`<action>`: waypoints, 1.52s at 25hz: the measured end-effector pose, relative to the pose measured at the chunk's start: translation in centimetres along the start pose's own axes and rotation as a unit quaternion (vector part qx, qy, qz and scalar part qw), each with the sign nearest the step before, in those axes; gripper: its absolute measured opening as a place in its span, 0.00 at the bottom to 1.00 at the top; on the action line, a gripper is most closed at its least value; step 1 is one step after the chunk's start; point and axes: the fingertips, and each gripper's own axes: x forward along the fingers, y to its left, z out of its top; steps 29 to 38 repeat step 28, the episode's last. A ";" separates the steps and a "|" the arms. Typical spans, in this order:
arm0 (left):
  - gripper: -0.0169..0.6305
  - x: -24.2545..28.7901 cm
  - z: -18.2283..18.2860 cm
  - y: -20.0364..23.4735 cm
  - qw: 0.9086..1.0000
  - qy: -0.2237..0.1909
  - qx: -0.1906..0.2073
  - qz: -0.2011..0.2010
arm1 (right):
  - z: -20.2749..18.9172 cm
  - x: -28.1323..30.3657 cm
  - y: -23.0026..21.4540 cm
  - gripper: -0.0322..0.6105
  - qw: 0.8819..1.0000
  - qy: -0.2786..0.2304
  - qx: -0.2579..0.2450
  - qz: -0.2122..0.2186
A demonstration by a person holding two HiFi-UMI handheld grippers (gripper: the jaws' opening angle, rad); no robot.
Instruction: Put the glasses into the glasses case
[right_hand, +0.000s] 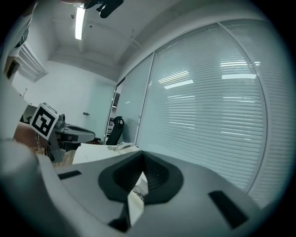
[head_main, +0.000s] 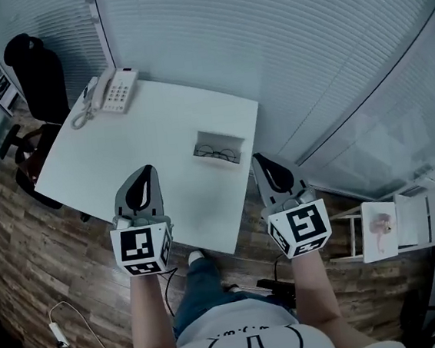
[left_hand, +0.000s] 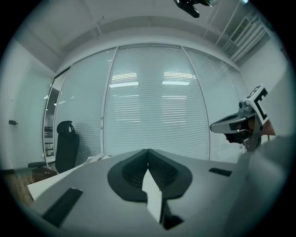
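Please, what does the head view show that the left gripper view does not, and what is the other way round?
Only the head view: the thin dark-framed glasses lying in the open white rectangular case, and the brown wooden floor.
Only the left gripper view: the white ceiling.
Both: the black office chair, the white table, the wall of pale horizontal blinds, the left gripper with its jaws together and empty, and the right gripper.
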 end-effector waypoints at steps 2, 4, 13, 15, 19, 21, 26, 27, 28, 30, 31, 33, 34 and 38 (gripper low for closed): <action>0.05 -1.2 0.9 -1.6 1.000 -0.008 0.006 -0.001 | 0.5 -2.0 -0.3 0.06 1.000 -0.007 0.003 -0.005; 0.05 -2.3 1.8 -3.1 1.000 -0.016 0.013 -0.002 | 0.9 -4.1 -0.8 0.06 1.000 -0.013 0.006 -0.010; 0.05 -6.2 4.9 -8.5 0.998 -0.045 0.038 -0.007 | 1.4 -11.7 -2.2 0.06 0.999 -0.039 0.010 -0.030; 0.05 -6.7 5.1 -9.2 0.998 -0.047 0.041 -0.008 | 1.5 -12.7 -2.5 0.06 0.998 -0.044 0.009 -0.034; 0.05 -7.7 5.6 -10.3 0.997 -0.052 0.046 -0.012 | 1.7 -14.2 -2.6 0.06 0.998 -0.049 0.004 -0.041; 0.05 -8.1 5.9 -10.9 0.997 -0.056 0.046 -0.012 | 1.9 -15.1 -2.7 0.06 0.998 -0.053 0.002 -0.042; 0.05 -8.7 6.1 -12.3 0.997 -0.061 0.047 -0.013 | 1.7 -16.8 -3.1 0.06 0.997 -0.058 0.000 -0.045; 0.05 -8.8 6.0 -12.6 0.997 -0.060 0.047 -0.014 | 1.5 -17.1 -3.2 0.06 0.997 -0.057 0.001 -0.047; 0.05 -9.0 5.9 -12.8 0.997 -0.059 0.047 -0.015 | 1.3 -17.4 -3.3 0.06 0.997 -0.055 0.003 -0.048; 0.05 -9.0 5.9 -12.8 0.997 -0.059 0.047 -0.015 | 1.3 -17.4 -3.3 0.06 0.997 -0.055 0.003 -0.048; 0.05 -9.0 5.9 -12.8 0.997 -0.059 0.047 -0.015 | 1.3 -17.4 -3.3 0.06 0.997 -0.055 0.003 -0.048; 0.05 -9.0 5.9 -12.8 0.997 -0.059 0.047 -0.015 | 1.3 -17.4 -3.3 0.06 0.997 -0.055 0.003 -0.048; 0.05 -9.0 5.9 -12.8 0.997 -0.059 0.047 -0.015 | 1.3 -17.4 -3.3 0.06 0.997 -0.055 0.003 -0.048; 0.05 -9.0 5.9 -12.8 0.997 -0.059 0.047 -0.015 | 1.3 -17.4 -3.3 0.06 0.997 -0.055 0.003 -0.048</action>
